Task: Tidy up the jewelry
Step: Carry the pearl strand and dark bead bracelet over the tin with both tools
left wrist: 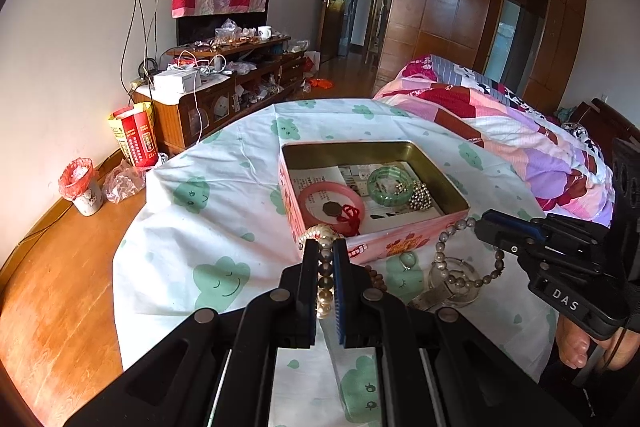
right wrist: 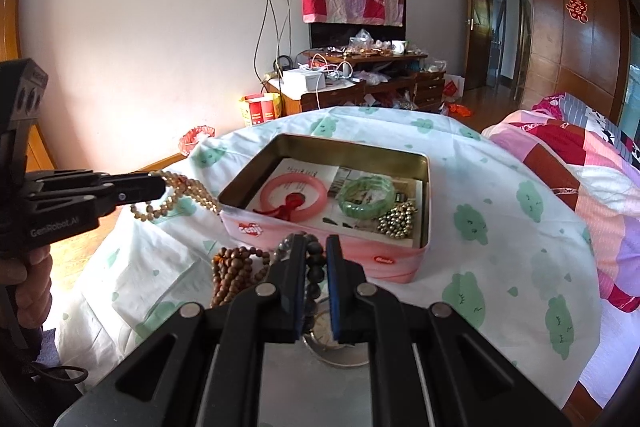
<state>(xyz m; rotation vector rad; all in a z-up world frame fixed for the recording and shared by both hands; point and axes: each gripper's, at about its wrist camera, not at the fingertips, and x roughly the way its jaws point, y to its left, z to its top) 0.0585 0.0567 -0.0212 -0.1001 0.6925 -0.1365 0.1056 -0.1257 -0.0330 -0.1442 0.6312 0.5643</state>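
Note:
My left gripper (left wrist: 325, 247) is shut on a pearl bracelet (left wrist: 325, 291), held just in front of the near left corner of the pink tin box (left wrist: 400, 245). In the right wrist view the left gripper (right wrist: 162, 187) hangs those pearls (right wrist: 180, 197) by the tin's left corner. My right gripper (right wrist: 315, 243) is shut on a dark grey bead bracelet (right wrist: 314, 269) before the tin's near wall (right wrist: 340, 253); from the left it (left wrist: 478, 223) dangles that loop (left wrist: 460, 279). Inside the tin lie a pink bangle (left wrist: 310, 193), a green bangle (left wrist: 390, 183) and silver beads (left wrist: 420, 197).
A brown wooden bead string (right wrist: 236, 271) lies left of my right gripper. A glass dish (left wrist: 452, 291) and a small ring (left wrist: 408, 261) sit on the cloud-print cloth (left wrist: 224, 211) before the tin. A patterned quilt (left wrist: 520, 131) is at the right, wooden floor at the left.

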